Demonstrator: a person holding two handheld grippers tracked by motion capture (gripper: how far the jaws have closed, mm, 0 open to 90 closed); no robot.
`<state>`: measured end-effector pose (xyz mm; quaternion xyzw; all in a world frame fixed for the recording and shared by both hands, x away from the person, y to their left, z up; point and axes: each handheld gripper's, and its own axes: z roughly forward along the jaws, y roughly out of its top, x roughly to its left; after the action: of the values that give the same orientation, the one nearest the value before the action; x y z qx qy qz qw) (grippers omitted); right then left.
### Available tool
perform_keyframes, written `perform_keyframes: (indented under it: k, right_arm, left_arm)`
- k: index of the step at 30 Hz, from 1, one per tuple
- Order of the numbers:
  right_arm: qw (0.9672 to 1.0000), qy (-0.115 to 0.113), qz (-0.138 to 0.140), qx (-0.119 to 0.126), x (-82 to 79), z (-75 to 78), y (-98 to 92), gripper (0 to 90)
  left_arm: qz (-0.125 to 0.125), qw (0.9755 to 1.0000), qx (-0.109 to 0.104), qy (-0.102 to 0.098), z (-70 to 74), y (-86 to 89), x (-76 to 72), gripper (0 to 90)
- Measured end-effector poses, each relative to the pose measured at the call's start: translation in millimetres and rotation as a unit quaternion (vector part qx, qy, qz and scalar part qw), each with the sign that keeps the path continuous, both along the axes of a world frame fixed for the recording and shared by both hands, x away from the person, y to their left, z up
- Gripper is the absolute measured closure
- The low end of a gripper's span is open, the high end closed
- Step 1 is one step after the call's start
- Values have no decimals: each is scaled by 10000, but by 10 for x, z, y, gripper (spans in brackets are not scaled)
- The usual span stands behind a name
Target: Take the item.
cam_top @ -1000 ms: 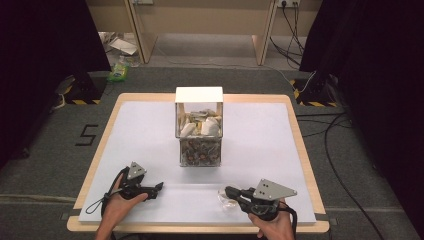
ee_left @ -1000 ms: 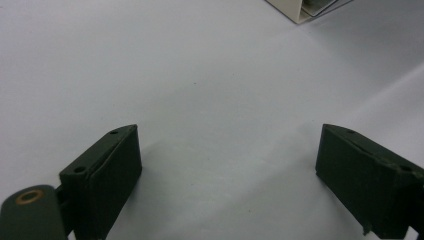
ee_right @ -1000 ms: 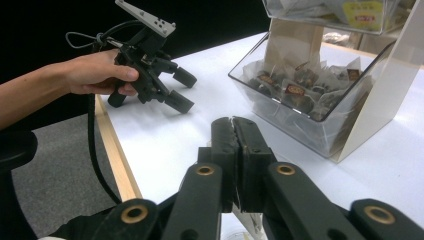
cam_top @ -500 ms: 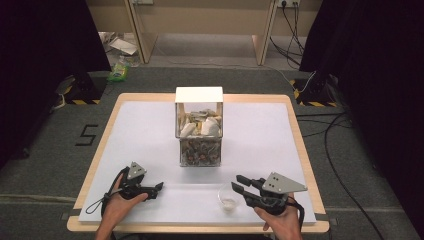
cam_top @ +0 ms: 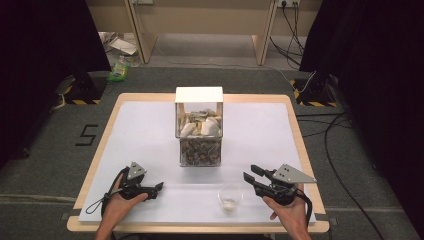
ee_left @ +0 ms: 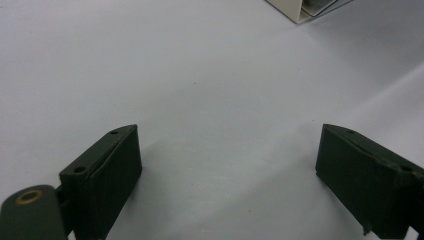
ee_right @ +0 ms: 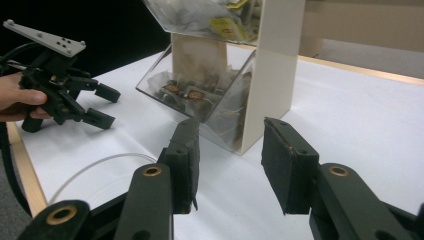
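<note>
High view: a small clear cup [cam_top: 230, 196] stands upright on the white bench [cam_top: 150, 135], mouth up, with a little pale matter at its bottom; being round, it has no long axis across the bench, only its upright one. It stands in front of the clear dispenser box [cam_top: 199, 134], toward the person's edge and a little to the right of it. The dispenser box is the tall thing at mid-bench, with a white top, pale sachets in its upper bin and darker sachets in its lower bin. The right gripper [cam_top: 250, 179] lies just beside the cup on its right, apart from it, and points left and away toward the box. Its jaws have just been opening and now stand part open with nothing between them. The left gripper [cam_top: 158, 187] rests in front of the box on its left, well apart from the cup, and points right toward it. In the left gripper view its jaws stand wide over bare white bench, with a corner of the box at the top edge. In the right gripper view the jaws [ee_right: 227, 160] frame the lower bin of the box, the cup's rim [ee_right: 95, 167] curves at lower left, and the other gripper shows farther off on the left. The sachets in the box carry small printed labels, yellow above and dark below, but the print is probably too small to read. On the floor to the left of the bench a figure 5 [cam_top: 86, 135] is marked.
</note>
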<state>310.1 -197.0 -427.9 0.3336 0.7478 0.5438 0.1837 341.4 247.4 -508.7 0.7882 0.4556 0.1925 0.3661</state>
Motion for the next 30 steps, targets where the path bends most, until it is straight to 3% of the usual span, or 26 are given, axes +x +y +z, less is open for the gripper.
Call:
perform_keyframes:
  k: [30]
  right_arm:
    - [9986, 45, -511, -97, 113, -86, -266, 549]
  left_arm:
    - [-2, 10000, -1, 3, 0, 1, 0, 103]
